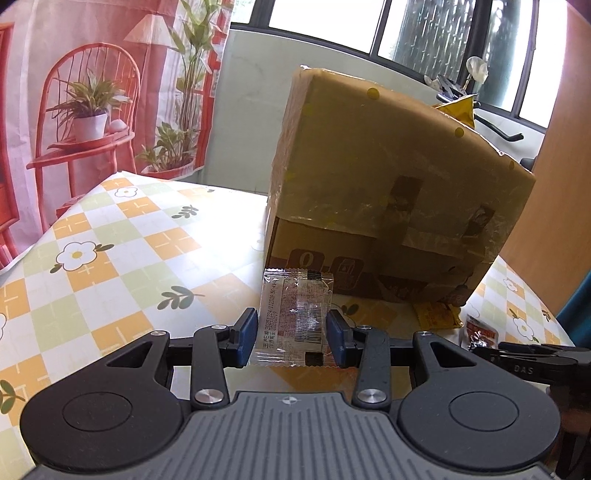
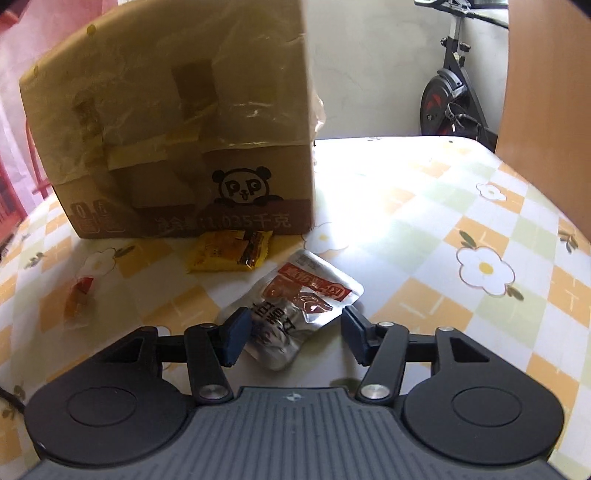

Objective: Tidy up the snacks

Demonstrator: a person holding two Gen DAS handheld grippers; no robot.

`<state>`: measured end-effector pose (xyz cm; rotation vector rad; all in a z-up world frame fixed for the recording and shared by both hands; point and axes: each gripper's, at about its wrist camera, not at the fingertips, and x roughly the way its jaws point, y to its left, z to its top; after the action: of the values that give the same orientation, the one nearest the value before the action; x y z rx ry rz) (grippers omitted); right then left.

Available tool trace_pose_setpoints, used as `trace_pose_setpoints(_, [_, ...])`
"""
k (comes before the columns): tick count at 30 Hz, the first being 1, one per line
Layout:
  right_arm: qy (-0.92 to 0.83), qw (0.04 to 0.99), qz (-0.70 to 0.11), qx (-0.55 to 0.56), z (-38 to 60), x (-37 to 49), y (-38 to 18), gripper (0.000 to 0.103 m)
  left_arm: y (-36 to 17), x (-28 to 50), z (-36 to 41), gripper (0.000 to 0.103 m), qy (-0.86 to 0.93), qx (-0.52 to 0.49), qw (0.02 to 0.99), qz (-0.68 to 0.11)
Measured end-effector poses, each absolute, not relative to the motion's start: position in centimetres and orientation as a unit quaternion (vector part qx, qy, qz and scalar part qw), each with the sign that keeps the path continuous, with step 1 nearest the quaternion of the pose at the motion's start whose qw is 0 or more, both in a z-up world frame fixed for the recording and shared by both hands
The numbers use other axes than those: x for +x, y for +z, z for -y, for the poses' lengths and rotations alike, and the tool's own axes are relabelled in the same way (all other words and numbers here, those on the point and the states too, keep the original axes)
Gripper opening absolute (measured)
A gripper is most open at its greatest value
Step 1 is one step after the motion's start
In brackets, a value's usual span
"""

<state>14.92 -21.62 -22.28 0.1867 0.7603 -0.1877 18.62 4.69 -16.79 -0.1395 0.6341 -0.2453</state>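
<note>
My left gripper pinches a light, crinkly clear sachet by its edges before the cardboard box. My right gripper stands unclenched around the slippery silver pouch lying before that box; I'd squeeze its flat middle.

Daylight pours through the dark-framed windows onto a pale wall. A pink curtain printed with chairs and potted plants hangs left; an exercise bike stands beside a wooden panel.
</note>
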Motion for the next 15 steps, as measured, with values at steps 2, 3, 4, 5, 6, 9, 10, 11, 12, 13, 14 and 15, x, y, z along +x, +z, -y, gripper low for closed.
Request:
trace_pose_setpoints(2, [-0.089,0.921,-0.372,0.078,21.2,15.4,-22.3,0.059,-16.9,18.6,-4.8,0.043,-0.119,-0.07,0.94,-0.313])
trace_pose_setpoints(3, [-0.087,0.921,-0.373,0.071,20.9,15.7,-22.4,0.059,-16.9,18.6,-4.8,0.043,-0.119,-0.07,0.94,-0.313])
trace_pose_setpoints(4, [-0.083,0.922,-0.373,0.065,20.7,15.9,-22.5,0.057,-16.9,18.6,-4.8,0.043,-0.119,-0.071,0.939,-0.314])
trace_pose_setpoints(5, [-0.078,0.923,-0.372,0.061,20.6,16.1,-22.5,0.057,-16.9,18.6,-4.7,0.043,-0.119,-0.071,0.939,-0.315])
trace_pose_setpoints(6, [-0.074,0.924,-0.371,0.059,20.6,16.2,-22.6,0.055,-16.9,18.6,-4.6,0.043,-0.12,-0.071,0.939,-0.315])
trace_pose_setpoints(9, [-0.065,0.927,-0.366,0.05,20.2,16.4,-22.7,0.042,-16.9,18.5,-4.6,0.043,-0.12,-0.073,0.939,-0.315])
trace_pose_setpoints(10, [-0.065,0.928,-0.363,0.047,20.1,16.3,-22.6,0.038,-16.9,18.5,-4.6,0.043,-0.119,-0.073,0.939,-0.315])
trace_pose_setpoints(11, [-0.066,0.93,-0.358,0.046,20.0,16.2,-22.5,0.034,-16.8,18.6,-4.6,0.043,-0.119,-0.074,0.939,-0.314])
trace_pose_setpoints(12, [-0.067,0.933,-0.35,0.047,20.0,16.0,-22.4,0.025,-16.8,18.6,-4.6,0.043,-0.118,-0.074,0.939,-0.314])
trace_pose_setpoints(13, [-0.067,0.936,-0.343,0.051,20.1,15.8,-22.1,0.021,-16.8,18.5,-4.6,0.043,-0.118,-0.074,0.939,-0.314])
trace_pose_setpoints(14, [-0.067,0.937,-0.338,0.051,20.1,15.6,-22.0,0.017,-16.8,18.5,-4.5,0.043,-0.119,-0.075,0.939,-0.314])
trace_pose_setpoints(15, [-0.067,0.939,-0.334,0.052,20.0,15.3,-21.8,0.0,-16.8,18.4,-4.5,0.043,-0.119,-0.075,0.939,-0.313])
